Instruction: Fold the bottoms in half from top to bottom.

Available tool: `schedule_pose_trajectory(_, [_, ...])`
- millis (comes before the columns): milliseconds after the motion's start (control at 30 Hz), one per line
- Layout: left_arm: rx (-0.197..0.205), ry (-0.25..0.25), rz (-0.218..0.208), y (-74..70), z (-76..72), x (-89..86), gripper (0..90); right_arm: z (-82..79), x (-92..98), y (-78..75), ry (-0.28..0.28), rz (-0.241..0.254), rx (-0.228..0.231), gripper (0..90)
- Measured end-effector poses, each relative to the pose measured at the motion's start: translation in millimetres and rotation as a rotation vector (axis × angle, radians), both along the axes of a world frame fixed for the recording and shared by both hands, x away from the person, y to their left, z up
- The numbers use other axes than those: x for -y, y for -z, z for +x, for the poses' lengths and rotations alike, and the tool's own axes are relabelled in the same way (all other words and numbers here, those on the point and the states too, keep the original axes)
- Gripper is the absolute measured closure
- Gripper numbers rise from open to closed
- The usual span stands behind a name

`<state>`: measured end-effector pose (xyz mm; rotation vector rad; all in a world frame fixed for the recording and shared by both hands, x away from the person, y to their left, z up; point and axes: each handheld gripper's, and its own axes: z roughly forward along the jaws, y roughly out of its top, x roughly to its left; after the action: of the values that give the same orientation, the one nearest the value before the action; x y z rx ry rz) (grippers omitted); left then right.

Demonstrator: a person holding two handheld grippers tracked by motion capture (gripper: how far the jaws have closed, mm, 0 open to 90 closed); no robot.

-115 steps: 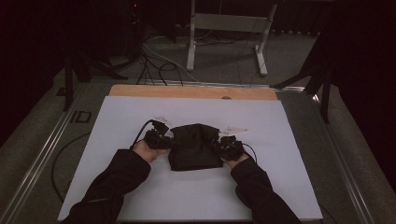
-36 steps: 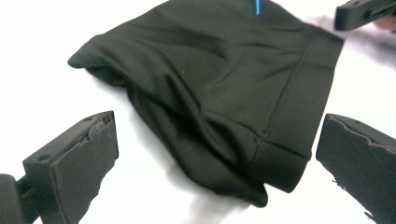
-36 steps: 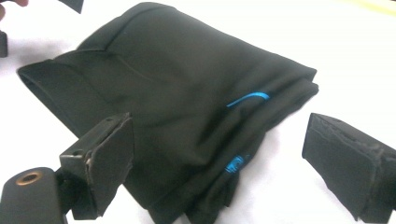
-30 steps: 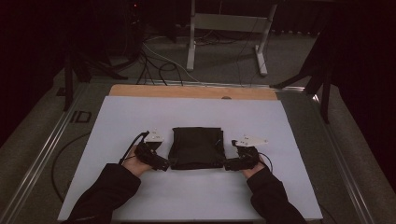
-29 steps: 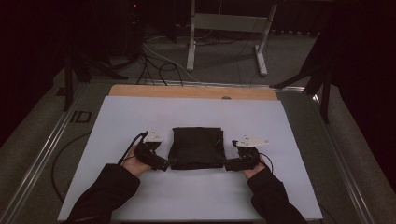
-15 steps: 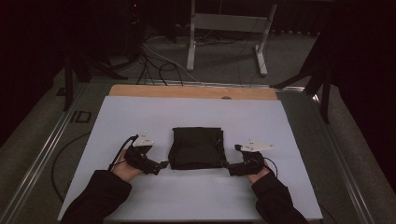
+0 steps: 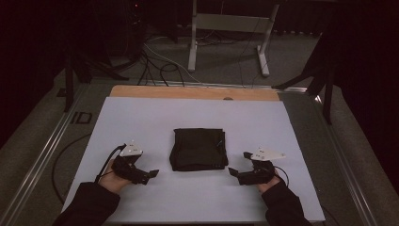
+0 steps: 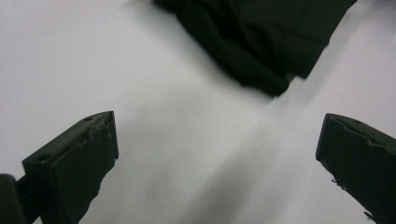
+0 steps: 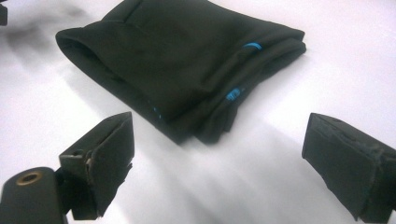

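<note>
Both claws sit wide open and empty, and we can see it plainly: the left gripper (image 7: 151, 174) rests low on the near-left of the white table top (image 7: 141, 117), the right gripper (image 7: 231, 172) mirrors it on the near-right, each held in a hand with a dark sleeve (image 7: 89, 205) coming up from the bottom edge. From the largest thing down, then: we've got that broad white surface, with a strip of bare wood (image 7: 193, 92) along its far edge, and grey floor beyond with a tangle of cables (image 7: 157, 63) and a pale metal stand (image 7: 228, 28) at the back. Dead centre on the white lies the folded black cloth (image 7: 197, 149), squared up into a neat rectangle, flat, between the two grippers and apart from both. In the left gripper view, we see the black jaws (image 8: 215, 154) spread far to either side with bare white table between them, and a corner of the cloth (image 8: 261, 42) ahead, untouched. In the right gripper view, it's the same story: jaws (image 9: 219, 158) well apart, nothing pinched, the cloth (image 9: 177, 65) lying just ahead with its stacked folded edges facing us and small blue marks (image 9: 233, 94) showing along that edge. Smallest of all, we note a white plate on top of each gripper (image 7: 131, 150).
</note>
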<state>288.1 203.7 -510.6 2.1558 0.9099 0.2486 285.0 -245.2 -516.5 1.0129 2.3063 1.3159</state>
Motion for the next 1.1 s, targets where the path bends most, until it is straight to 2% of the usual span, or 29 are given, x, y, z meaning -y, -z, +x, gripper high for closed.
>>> schedule_pose_trajectory(400, [-0.002, -0.052, -0.019, 8.0, -19.0, -25.7, 0.3, -18.4, 21.9, -0.2, 0.028, -0.012, 0.005, 9.3])
schedule_pose_trajectory(767, [0.003, -0.085, 0.012, 11.8, -32.4, -39.8, 0.3, -39.8, 43.4, 0.9, 0.074, -0.021, 0.011, 9.3])
schedule_pose_trajectory(1100, [0.003, -0.127, 0.012, 14.2, -43.0, -54.0, 0.3, -52.2, 57.7, 4.4, 0.124, -0.05, 0.01, 9.3])
